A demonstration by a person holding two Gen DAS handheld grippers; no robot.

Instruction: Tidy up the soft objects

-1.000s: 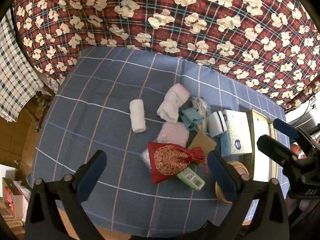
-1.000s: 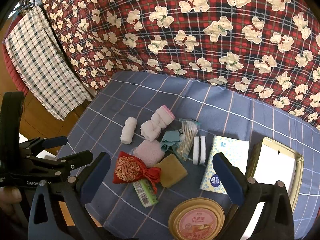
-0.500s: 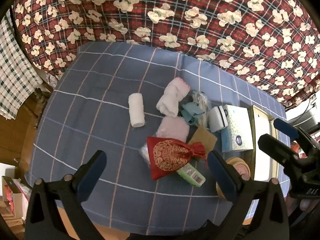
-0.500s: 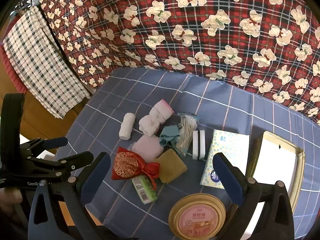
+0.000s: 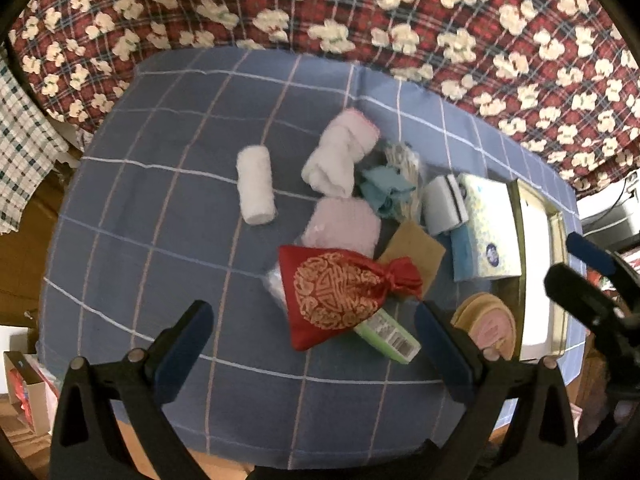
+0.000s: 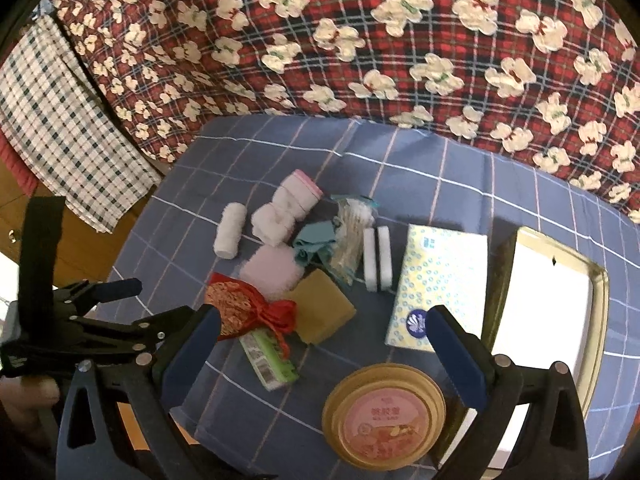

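A pile of soft things lies on the blue checked cloth (image 5: 168, 152): a white rolled towel (image 5: 256, 186), a white and pink rolled cloth (image 5: 340, 152), a pale pink puff (image 5: 344, 226), a teal cloth (image 5: 384, 190) and a red embroidered pouch (image 5: 340, 292). In the right wrist view the same pouch (image 6: 240, 306), the roll (image 6: 230, 230) and a tan sponge (image 6: 322, 306) show. My left gripper (image 5: 312, 348) hangs open just in front of the pouch, nothing between its fingers. My right gripper (image 6: 324, 352) is open above the front edge, holding nothing.
A tissue pack (image 6: 440, 276), two white sponges (image 6: 376, 258), a bag of cotton swabs (image 6: 350, 232), a green wrapped bar (image 6: 270, 360), a round tin lid (image 6: 384, 412) and an open gold tin (image 6: 548, 292) sit to the right. A red plaid blanket (image 6: 360, 40) lies behind.
Both grippers have moved down and forward toward the pile, so the pouch and the other things look larger. Nothing on the cloth has shifted.
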